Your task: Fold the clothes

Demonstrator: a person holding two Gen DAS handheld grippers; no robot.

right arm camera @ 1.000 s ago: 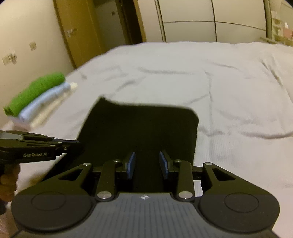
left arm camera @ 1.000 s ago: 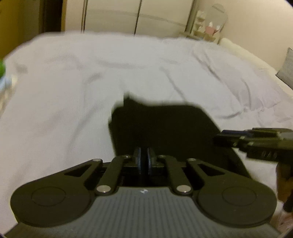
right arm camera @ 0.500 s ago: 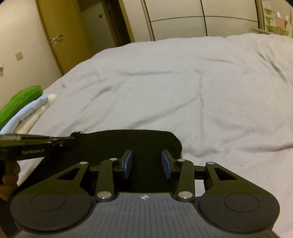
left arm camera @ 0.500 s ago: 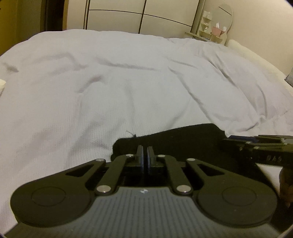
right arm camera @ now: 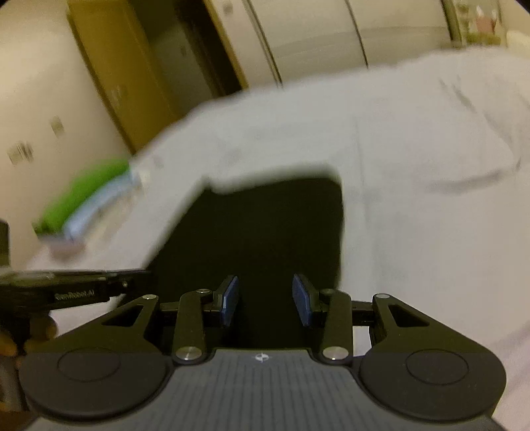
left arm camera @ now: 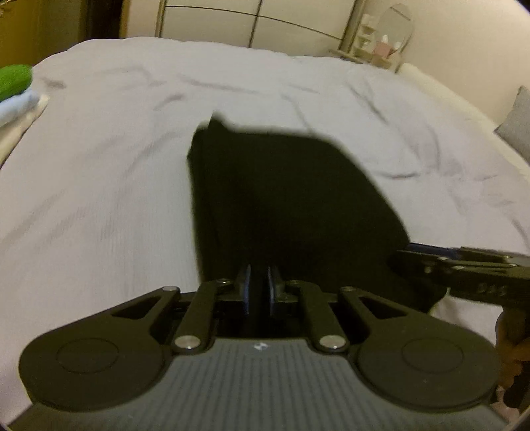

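A black garment (left arm camera: 281,205) lies spread on the white bed (left arm camera: 99,199), running from my fingers out toward the middle of the bed. My left gripper (left arm camera: 258,291) is shut on its near edge, the blue pads almost touching. My right gripper (right arm camera: 265,298) stands open over the same near edge of the garment (right arm camera: 265,232), with dark cloth showing between the separated pads but not pressed by them. Each gripper shows in the other's view: the right gripper (left arm camera: 463,275) at the right, the left gripper (right arm camera: 82,291) at the left. Both views are motion-blurred.
A stack of folded clothes (left arm camera: 13,89), green on top, sits at the bed's left edge, also seen as the stack (right arm camera: 89,195). A grey pillow (left arm camera: 516,122) lies far right. Wardrobe doors (left arm camera: 232,26) and a wooden door (right arm camera: 109,76) stand behind. A hand (right arm camera: 33,335) grips the left handle.
Half a second ago only a short strip of the garment showed; now it stretches far out ahead again. Both grippers shifted and the folded stack came back into view. The right jaws stand slightly wider.
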